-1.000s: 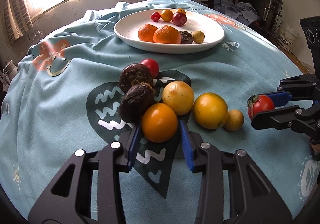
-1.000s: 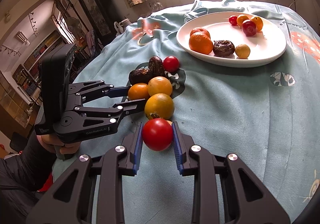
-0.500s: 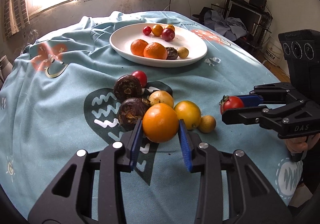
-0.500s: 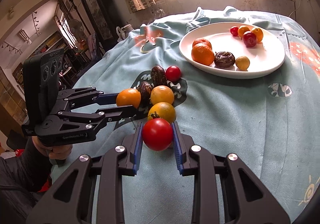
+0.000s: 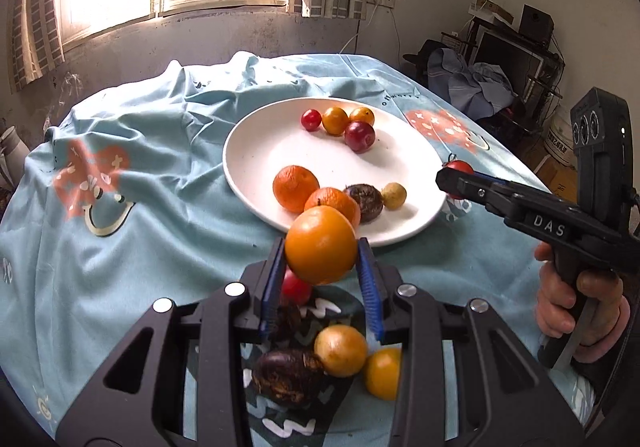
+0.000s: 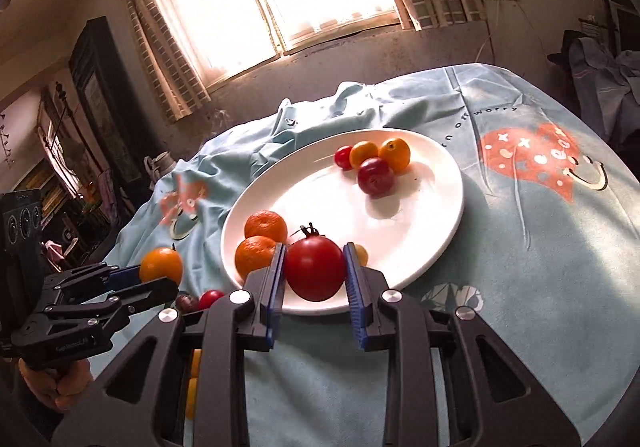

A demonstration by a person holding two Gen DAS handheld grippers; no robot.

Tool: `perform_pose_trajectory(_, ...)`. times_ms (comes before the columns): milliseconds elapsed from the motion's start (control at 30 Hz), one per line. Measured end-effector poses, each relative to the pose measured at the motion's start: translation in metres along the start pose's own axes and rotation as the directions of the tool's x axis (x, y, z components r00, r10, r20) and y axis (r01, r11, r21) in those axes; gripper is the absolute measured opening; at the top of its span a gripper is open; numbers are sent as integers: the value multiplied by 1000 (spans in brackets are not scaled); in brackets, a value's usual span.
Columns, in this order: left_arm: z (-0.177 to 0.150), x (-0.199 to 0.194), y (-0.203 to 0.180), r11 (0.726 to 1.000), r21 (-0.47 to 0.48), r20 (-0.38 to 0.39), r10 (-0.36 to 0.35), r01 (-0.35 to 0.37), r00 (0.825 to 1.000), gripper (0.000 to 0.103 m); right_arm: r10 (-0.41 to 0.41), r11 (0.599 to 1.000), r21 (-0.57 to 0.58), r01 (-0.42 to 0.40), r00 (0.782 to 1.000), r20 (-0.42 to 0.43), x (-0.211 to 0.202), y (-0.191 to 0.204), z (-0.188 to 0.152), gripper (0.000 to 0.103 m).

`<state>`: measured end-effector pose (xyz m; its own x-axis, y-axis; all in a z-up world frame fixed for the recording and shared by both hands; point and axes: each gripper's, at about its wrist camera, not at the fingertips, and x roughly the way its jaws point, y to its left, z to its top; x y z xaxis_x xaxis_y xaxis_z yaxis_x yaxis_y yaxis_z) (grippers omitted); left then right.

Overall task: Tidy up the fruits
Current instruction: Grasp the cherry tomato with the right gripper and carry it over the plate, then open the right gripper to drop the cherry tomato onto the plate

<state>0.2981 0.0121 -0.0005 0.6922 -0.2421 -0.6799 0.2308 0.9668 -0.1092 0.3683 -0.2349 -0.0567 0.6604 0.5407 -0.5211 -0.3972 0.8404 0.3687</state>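
Observation:
My left gripper [image 5: 321,274] is shut on an orange [image 5: 320,245] and holds it in the air just short of the near rim of the white plate [image 5: 260,151]. My right gripper [image 6: 314,279] is shut on a red tomato [image 6: 315,268] and holds it over the plate's [image 6: 440,183] near rim. The plate carries two tangerines [image 5: 296,187], a dark passion fruit [image 5: 365,201], a small yellow fruit [image 5: 394,195] and several small red and orange fruits [image 5: 340,122]. On the cloth below my left gripper lie a dark passion fruit [image 5: 286,375], two yellow fruits [image 5: 341,350] and a small red tomato [image 5: 296,287].
The table wears a crumpled light blue cloth [image 5: 120,239] with red heart prints. A window and wall stand behind the table. Furniture with clothes [image 5: 480,83] stands at the right. The right gripper and its hand [image 5: 576,299] show at the right of the left wrist view.
Both grippers have risen from the cloth and moved forward to the plate, each carrying its fruit. The loose fruits on the cloth now lie below and behind the left gripper.

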Motion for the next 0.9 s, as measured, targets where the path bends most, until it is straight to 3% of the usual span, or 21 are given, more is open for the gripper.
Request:
perform_pose_trajectory(233,51,52,-5,999,24,-13,46,-45,999,36,-7,1000,18,7,1000,7,25,-21,16,29)
perform_pose_trajectory(267,56,57,-4,998,25,-19,58,-57,998,43,-5,1000,-1,5,1000,12,27,-19,17,32)
perform_pose_trajectory(300,59,60,-3,997,22,-18,78,-77,997,72,-5,1000,-16,5,1000,15,28,-17,18,48)
perform_pose_trajectory(333,62,58,-2,994,9,0,106,-106,994,87,-13,1000,-22,14,1000,24,26,-15,18,55)
perform_pose_trajectory(367,61,50,0,991,-12,37,130,-130,991,96,-17,999,-26,18,999,38,22,-13,18,55)
perform_pose_trajectory(533,43,13,13,991,-43,69,131,-129,989,98,44,996,-80,-41,999,32,1,9,15,55)
perform_pose_trajectory(733,-11,-28,34,983,-85,58,168,-163,984,101,68,978,-196,-72,997,-27,-14,48,-14,61)
perform_pose_trajectory(833,-40,-31,44,977,-129,49,176,-169,983,101,72,955,-280,-101,991,-109,-12,67,-40,61)
perform_pose_trajectory(900,-51,-27,48,975,-138,-2,177,-175,984,101,68,932,-344,-117,986,-153,-11,81,-54,61)
